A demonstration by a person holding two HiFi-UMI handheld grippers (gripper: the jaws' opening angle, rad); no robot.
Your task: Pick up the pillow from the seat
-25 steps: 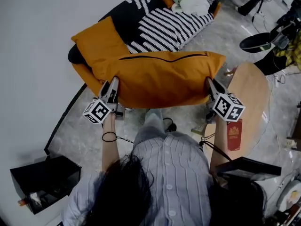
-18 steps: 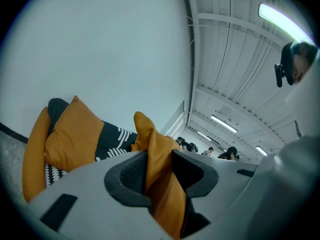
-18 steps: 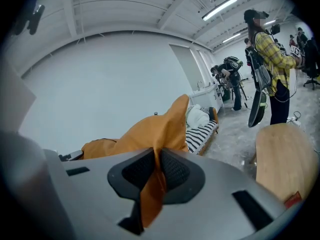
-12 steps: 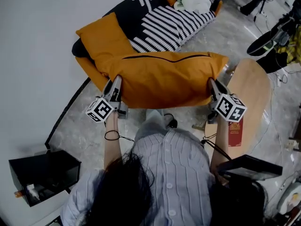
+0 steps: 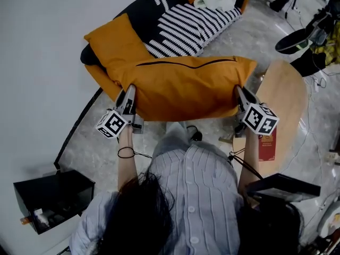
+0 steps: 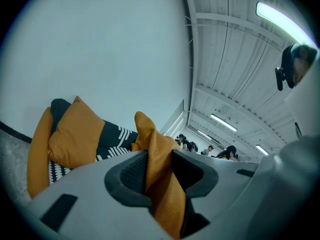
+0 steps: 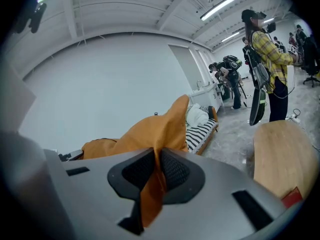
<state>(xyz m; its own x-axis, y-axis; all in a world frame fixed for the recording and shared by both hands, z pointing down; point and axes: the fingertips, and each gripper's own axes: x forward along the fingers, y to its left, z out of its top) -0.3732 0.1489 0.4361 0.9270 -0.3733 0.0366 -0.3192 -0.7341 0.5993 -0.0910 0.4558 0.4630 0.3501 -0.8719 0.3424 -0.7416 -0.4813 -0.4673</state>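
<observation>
Already lifted: orange pillow (image 5: 186, 89) held in the air, clear of the seat (image 5: 191, 28)

Hangs in front of the person, stretched by its two end corners, apparently off the striped seat behind it. Cannot tell whether its left end brushes the second orange cushion (image 5: 114, 39). Lies with its long axis side to side across the head view, roughly level, zip seam uppermost and one broad face turned up toward the camera. Pinched at the left corner by the left gripper (image 5: 127, 102), jaws part closed on a thick fold of fabric. Pinched at the right corner by the right gripper (image 5: 240, 97), jaws almost together on a thin fold. By judgement, pick-up essentially done. Little left beyond carrying it away from the seat and keeping it off the wooden table (image 5: 287, 100) at right.
</observation>
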